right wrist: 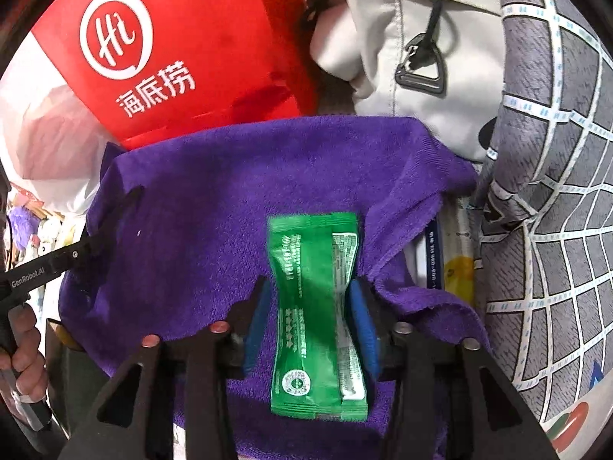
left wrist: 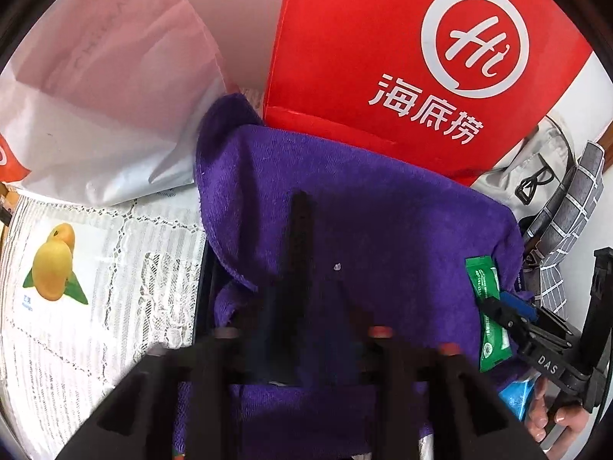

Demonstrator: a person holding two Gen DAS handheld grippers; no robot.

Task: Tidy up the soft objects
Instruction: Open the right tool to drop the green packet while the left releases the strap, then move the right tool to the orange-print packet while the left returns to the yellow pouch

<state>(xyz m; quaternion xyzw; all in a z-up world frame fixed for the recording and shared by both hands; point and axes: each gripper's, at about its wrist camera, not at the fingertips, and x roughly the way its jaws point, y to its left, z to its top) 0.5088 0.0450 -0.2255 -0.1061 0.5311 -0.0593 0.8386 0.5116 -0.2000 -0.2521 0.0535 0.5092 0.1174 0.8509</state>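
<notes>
R hand-held gripper (right wrist: 310,318) clamps green sachet (right wrist: 318,314) at its waist, over purple towel (right wrist: 184,253). L hand-held gripper (left wrist: 302,268) over towel; jaw state can't tell. Red bag (right wrist: 214,46) behind.

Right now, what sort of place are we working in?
Probably a home table: a lace tablecloth, a red shopping bag and a pale jacket crowd around the purple towel.

place: home | signs: lace tablecloth (left wrist: 153,264), red restaurant bag (left wrist: 383,57), grey checked cushion (right wrist: 555,191), beige jacket (right wrist: 421,38)
</notes>
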